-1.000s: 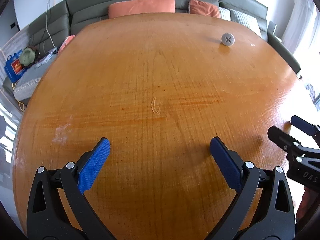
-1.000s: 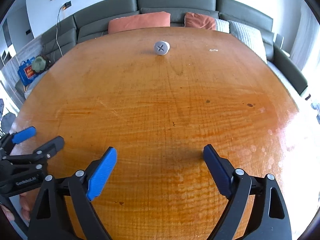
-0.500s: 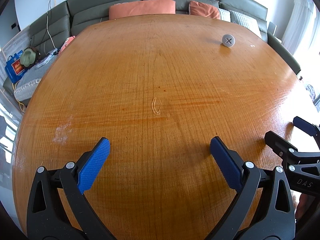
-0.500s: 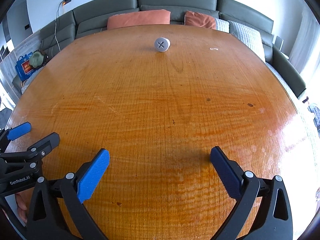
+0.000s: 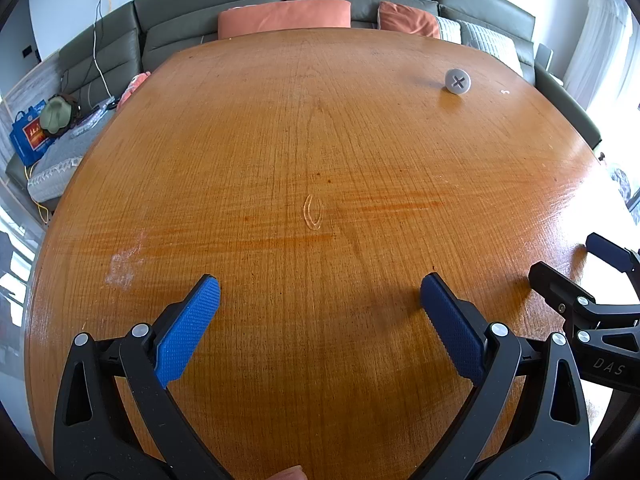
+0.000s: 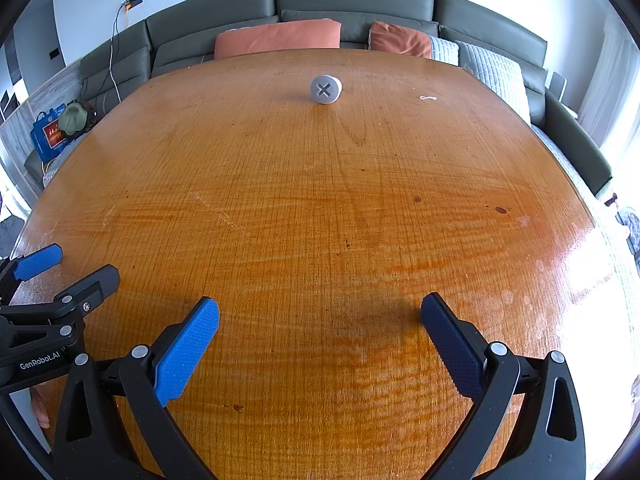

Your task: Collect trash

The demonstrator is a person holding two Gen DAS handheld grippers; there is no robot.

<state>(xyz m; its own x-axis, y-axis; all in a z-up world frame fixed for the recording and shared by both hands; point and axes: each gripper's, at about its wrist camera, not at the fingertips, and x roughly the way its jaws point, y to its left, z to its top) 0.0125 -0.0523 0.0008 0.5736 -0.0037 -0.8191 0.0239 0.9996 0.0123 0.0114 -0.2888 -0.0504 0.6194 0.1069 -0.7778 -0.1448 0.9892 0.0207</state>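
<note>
Right gripper (image 6: 320, 320) has drawn back from the white cap (image 6: 326, 89); both grippers gape wide, empty; cap may roll if nudged

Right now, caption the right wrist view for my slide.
Open right gripper faces a grey cross-marked cylinder far across the wooden table; left gripper alongside.

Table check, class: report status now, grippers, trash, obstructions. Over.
Left gripper open, empty. Right gripper open, empty. White cross-marked cap lies at far end of table, untouched. Path bare.
</note>
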